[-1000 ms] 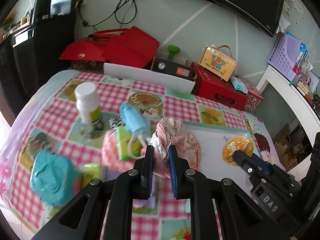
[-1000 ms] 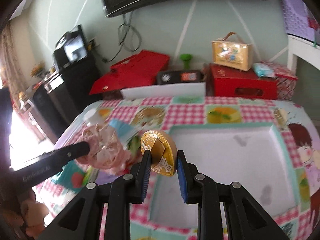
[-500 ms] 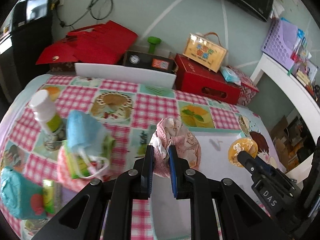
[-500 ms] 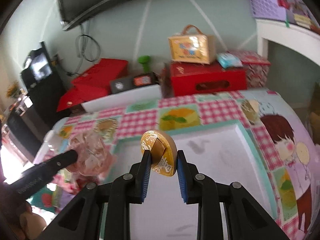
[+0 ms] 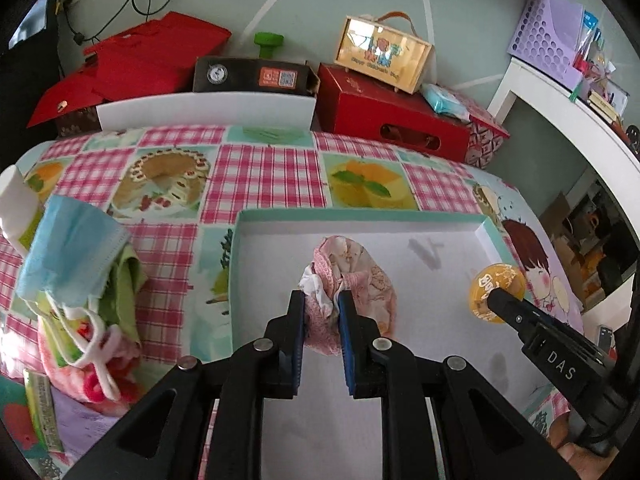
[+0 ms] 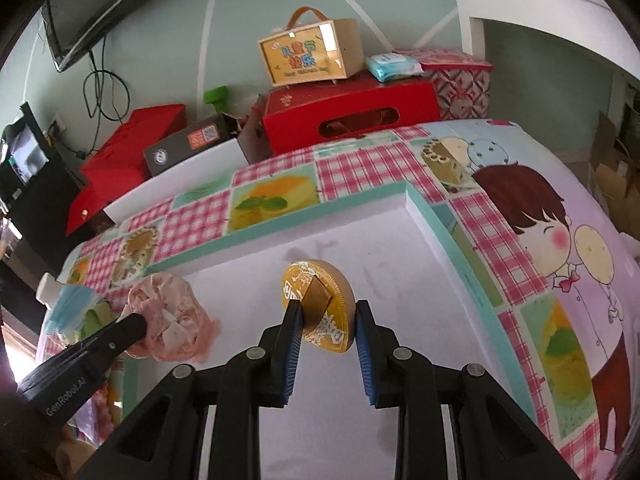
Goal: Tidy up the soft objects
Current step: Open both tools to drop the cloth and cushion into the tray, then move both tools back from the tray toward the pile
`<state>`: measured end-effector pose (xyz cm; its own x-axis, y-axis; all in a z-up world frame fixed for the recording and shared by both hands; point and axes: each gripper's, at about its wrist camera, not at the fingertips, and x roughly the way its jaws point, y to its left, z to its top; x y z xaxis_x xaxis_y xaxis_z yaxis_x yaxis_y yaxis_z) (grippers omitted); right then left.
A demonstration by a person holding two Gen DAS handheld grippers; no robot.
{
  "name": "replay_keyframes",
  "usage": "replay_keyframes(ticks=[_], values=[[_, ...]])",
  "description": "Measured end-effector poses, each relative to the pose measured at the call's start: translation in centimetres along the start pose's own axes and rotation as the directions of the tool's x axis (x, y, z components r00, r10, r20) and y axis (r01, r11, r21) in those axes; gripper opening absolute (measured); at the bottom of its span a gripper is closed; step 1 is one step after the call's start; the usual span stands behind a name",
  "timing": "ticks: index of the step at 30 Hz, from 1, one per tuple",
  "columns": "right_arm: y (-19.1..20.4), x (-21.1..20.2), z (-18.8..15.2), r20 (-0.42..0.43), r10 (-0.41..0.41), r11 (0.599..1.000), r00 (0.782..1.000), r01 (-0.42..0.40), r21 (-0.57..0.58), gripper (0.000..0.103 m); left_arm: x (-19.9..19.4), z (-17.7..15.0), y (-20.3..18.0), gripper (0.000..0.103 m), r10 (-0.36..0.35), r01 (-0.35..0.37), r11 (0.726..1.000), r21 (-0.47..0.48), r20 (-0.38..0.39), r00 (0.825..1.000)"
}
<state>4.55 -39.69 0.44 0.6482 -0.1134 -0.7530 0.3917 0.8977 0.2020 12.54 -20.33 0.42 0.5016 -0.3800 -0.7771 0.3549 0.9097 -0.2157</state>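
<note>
Grippers hover over the white tray (image 5: 484, 227) — left gripper (image 5: 322, 307) pinching a pink cloth bundle (image 5: 360, 276), right gripper (image 6: 327, 320) clamping a gold disc (image 6: 320, 300) — so placing seems in hand, and next each likely lowers and lets go.
</note>
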Motion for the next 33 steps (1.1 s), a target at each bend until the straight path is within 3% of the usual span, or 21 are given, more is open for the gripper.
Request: replay_keyframes(ticks=[6,8,10,14,16,18,20,21,29,33], values=[[-0.3,0.1,-0.1,-0.019,-0.031,1.0,0.999,0.031,0.002,0.032,-0.5,0.0,0.1,0.045,0.025,-0.025,1.0,0.013,0.004,1.0],[-0.2,0.0,0.0,-0.025,-0.048,0.999,0.999,0.048,-0.006,0.047,-0.8,0.0,0.1,0.054,0.035,-0.036,0.999,0.015,0.006,0.999],[0.0,-0.4,0.0,-0.018,-0.065,0.998,0.998,0.064,-0.013,0.068,-1.3,0.1,0.1,0.067,0.052,-0.052,0.998,0.018,0.015,0.999],[0.3,-1.2,0.2,-0.007,-0.064,0.998,0.998,0.064,-0.022,0.07,-2.1,0.3,0.2,0.072,0.072,-0.073,0.997,0.02,0.03,0.997],[0.4,-1.3,0.3,-0.013,-0.072,0.997,0.997,0.072,-0.032,0.078,-2.4,0.3,0.4,0.087,0.088,-0.088,0.996,0.019,0.036,0.996],[0.6,-1.3,0.3,-0.018,-0.091,0.995,0.996,0.09,-0.049,0.082,-2.6,0.3,0.7,0.092,0.103,-0.103,0.995,0.009,0.045,0.994],[0.7,-1.4,0.2,-0.012,-0.092,0.994,0.996,0.091,-0.056,0.091,-2.7,0.2,1.2,0.097,0.128,-0.127,0.992,-0.006,0.05,0.991],[0.7,-1.5,0.3,-0.005,-0.088,0.995,0.996,0.087,-0.057,0.103,-2.8,0.2,1.4,0.101,0.133,-0.133,0.991,-0.008,0.055,0.99],[1.0,-2.1,0.5,0.032,-0.075,0.996,0.997,0.077,-0.05,0.103,-3.8,0.2,3.1,0.102,0.149,-0.144,0.987,-0.07,0.077,0.986],[1.1,-2.0,0.4,0.01,-0.013,1.0,1.0,0.013,-0.025,0.103,-4.1,0.2,3.8,0.102,0.171,-0.163,0.982,-0.094,0.088,0.981]])
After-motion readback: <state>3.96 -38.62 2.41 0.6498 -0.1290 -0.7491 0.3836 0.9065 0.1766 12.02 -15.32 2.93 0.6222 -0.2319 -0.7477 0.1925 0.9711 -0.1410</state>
